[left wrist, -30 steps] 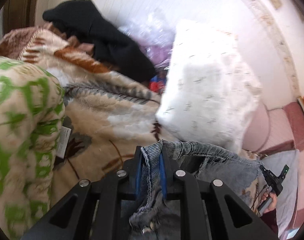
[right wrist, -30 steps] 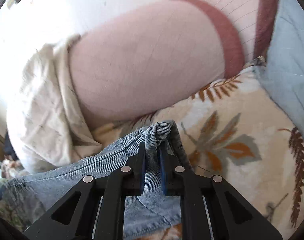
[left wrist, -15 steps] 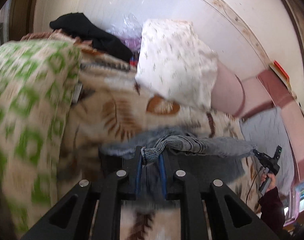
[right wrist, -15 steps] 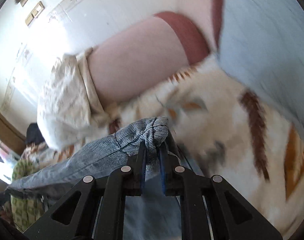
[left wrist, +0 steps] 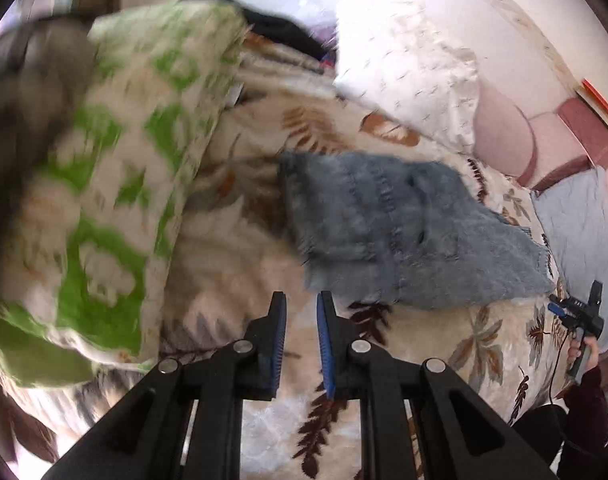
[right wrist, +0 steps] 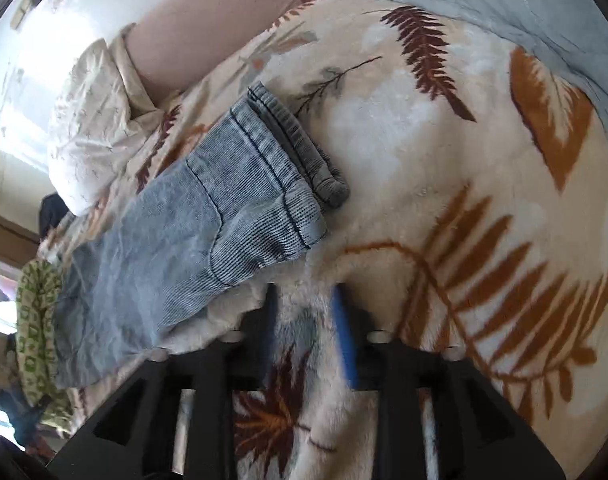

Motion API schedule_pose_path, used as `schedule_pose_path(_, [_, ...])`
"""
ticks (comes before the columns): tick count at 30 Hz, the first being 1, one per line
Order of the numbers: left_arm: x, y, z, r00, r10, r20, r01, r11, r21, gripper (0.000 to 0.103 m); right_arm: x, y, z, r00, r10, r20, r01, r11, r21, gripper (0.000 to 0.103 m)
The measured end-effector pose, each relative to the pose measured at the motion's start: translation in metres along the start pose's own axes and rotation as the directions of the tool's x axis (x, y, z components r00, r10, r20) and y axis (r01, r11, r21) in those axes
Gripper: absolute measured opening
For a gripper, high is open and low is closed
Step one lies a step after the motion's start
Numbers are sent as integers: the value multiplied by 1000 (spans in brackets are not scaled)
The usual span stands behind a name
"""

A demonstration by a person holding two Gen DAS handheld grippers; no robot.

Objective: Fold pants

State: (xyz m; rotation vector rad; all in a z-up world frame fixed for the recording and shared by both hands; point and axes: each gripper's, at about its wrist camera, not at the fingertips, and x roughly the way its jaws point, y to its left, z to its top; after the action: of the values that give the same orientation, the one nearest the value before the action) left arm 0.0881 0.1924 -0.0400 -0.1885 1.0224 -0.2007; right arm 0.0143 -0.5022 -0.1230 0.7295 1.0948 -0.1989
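Observation:
The blue-grey denim pants [left wrist: 384, 220] lie folded on the leaf-patterned blanket [left wrist: 232, 248], blurred in the left wrist view. In the right wrist view the pants [right wrist: 208, 232] show the ribbed waistband at their upper right end, with a folded layer on top. My left gripper [left wrist: 300, 300] hovers just short of the pants' near edge, its blue pads only a narrow gap apart and nothing between them. My right gripper [right wrist: 304, 292] is beside the pants' near corner over the blanket [right wrist: 424, 160]. Its jaws are opening and hold nothing.
A green-and-white quilt [left wrist: 116, 200] is heaped at the left. A white pillow [left wrist: 404, 72] and a pink bolster [left wrist: 500, 136] lie along the wall. A black garment [left wrist: 272, 24] sits behind the quilt. A pale blue sheet [right wrist: 504, 0] covers the far right.
Both grippers held the pants' edge raised before. Now the pants lie on the blanket and both grippers have drawn back from them. The right jaws have widened.

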Motion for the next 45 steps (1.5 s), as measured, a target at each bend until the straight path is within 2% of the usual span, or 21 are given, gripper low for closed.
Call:
schedule_pose_path(3, [-7,-39,10,998,-39,41,36,996,85,17,-26,2,2,996,-30,90,32,999,-23,53])
schedule_pose_path(4, [-7,-54,13,997,-61,50,55,992,115,17,-37,3,6,990,-22,137,26,999,-24,55])
schedule_pose_path(8, [10,-111,19,986,-159,51,144,966,215,18,-54,17,34,974,85,210,-84,996,-14,57])
schedule_pose_path(11, [36,-155,14,984,-176,24,161,943,290,18,-37,38,65,973,124,195,-123,992,-18,57])
schedule_pose_path(13, [53,-183,10,980,-200,-14,193,922,336,20,-15,50,82,982,108,155,-106,994,-22,57])
schedule_pose_path(14, [62,-197,8,977,-211,-28,207,911,357,25,-1,55,91,988,90,129,-89,996,-16,57])
schedule_pose_path(15, [69,-208,5,976,-215,-37,212,902,376,31,12,58,99,991,76,108,-76,997,-7,57])
schedule_pose_path(17, [83,-224,1,979,-196,-53,200,886,417,32,33,58,109,996,50,72,-50,999,4,57])
schedule_pose_path(19, [95,-230,1,982,-178,-61,187,881,436,32,55,59,115,1000,13,16,-13,1000,8,50])
schedule_pose_path(21, [104,-225,3,983,-169,-72,184,887,423,32,68,59,116,999,-38,-26,37,999,-18,17])
schedule_pose_path(23, [109,-216,7,983,-167,-75,183,899,398,32,75,61,116,996,-78,-44,74,995,-73,12])
schedule_pose_path(25, [111,-207,11,985,-157,-70,172,910,378,32,71,67,118,996,-84,-3,83,990,-114,11])
schedule_pose_path(27, [113,-200,14,987,-146,-64,159,919,360,32,60,71,123,995,-70,76,78,990,-115,11])
schedule_pose_path(28, [112,-197,15,988,-144,-59,155,924,350,32,52,72,127,990,-33,136,47,994,-102,11])
schedule_pose_path(31, [111,-194,15,988,-145,-52,154,929,336,35,44,73,131,968,5,252,18,996,-88,11])
schedule_pose_path(32, [112,-195,14,988,-143,-55,153,929,338,37,51,70,133,967,5,255,13,998,-67,13])
schedule_pose_path(35, [118,-204,11,988,-135,-73,152,926,344,37,94,54,136,993,-40,112,39,999,12,21])
schedule_pose_path(37, [117,-210,9,985,-150,-87,171,922,349,39,88,47,133,989,-15,150,13,1000,12,32])
schedule_pose_path(39, [115,-219,7,984,-158,-88,179,913,367,43,69,35,128,991,-10,135,-1,996,86,55])
schedule_pose_path(42, [112,-233,6,981,-175,-88,195,906,375,51,34,18,109,975,62,215,-92,987,134,56])
schedule_pose_path(45, [110,-248,4,975,-201,-99,224,901,371,52,9,10,85,964,99,248,-140,978,153,56])
